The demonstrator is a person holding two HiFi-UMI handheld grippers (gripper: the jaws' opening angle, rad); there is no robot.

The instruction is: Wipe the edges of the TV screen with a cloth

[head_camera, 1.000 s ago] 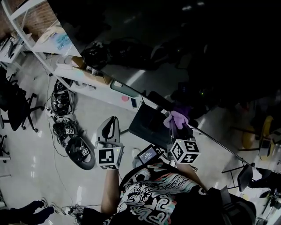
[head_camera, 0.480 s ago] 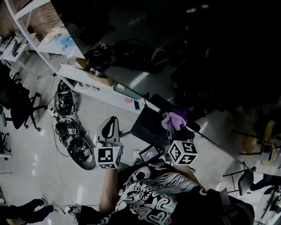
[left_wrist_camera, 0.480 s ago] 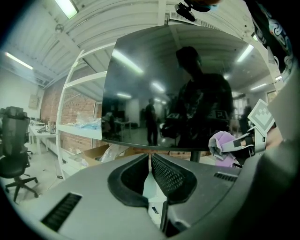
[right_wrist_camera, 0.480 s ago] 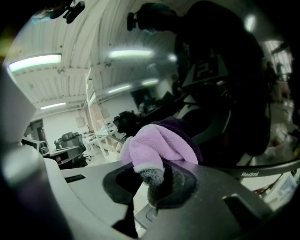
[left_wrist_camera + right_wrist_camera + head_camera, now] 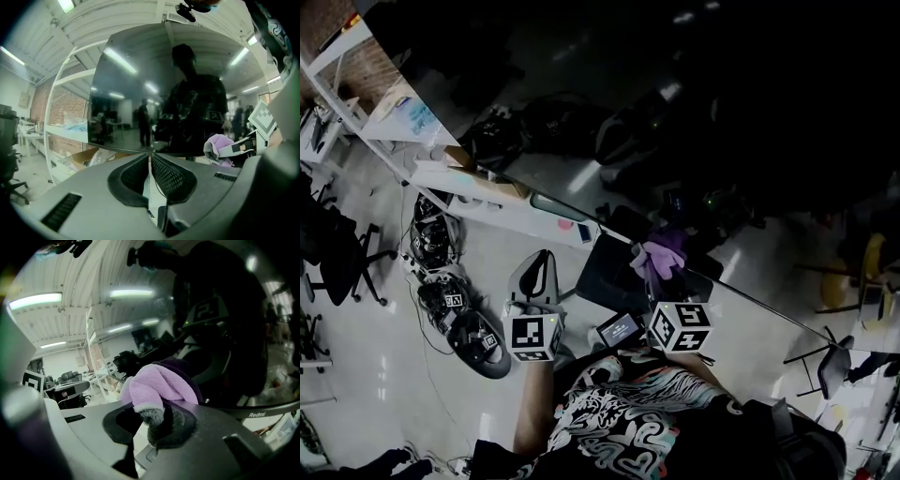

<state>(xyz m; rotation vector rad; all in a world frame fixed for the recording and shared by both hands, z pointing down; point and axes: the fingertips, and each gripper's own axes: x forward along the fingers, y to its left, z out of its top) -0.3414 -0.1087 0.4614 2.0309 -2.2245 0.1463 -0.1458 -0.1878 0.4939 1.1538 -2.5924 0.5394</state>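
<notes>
The big dark TV screen fills the upper right of the head view, and its lower edge slants down to the right. My right gripper is shut on a purple cloth, which sits against that lower edge. In the right gripper view the cloth bulges out of the jaws of my right gripper, just above the bottom bezel. My left gripper hangs to the left, below the screen, shut and holding nothing. In the left gripper view, my left gripper faces the screen, with the cloth at the right.
A white shelf rack runs under the screen at the left. Cables and round gear lie on the floor, beside a black office chair. A small lit display sits between the grippers. A cardboard box rests on the shelf.
The right gripper with the cloth has shifted a little to the left along the screen's lower edge. The left gripper stays about where it was.
</notes>
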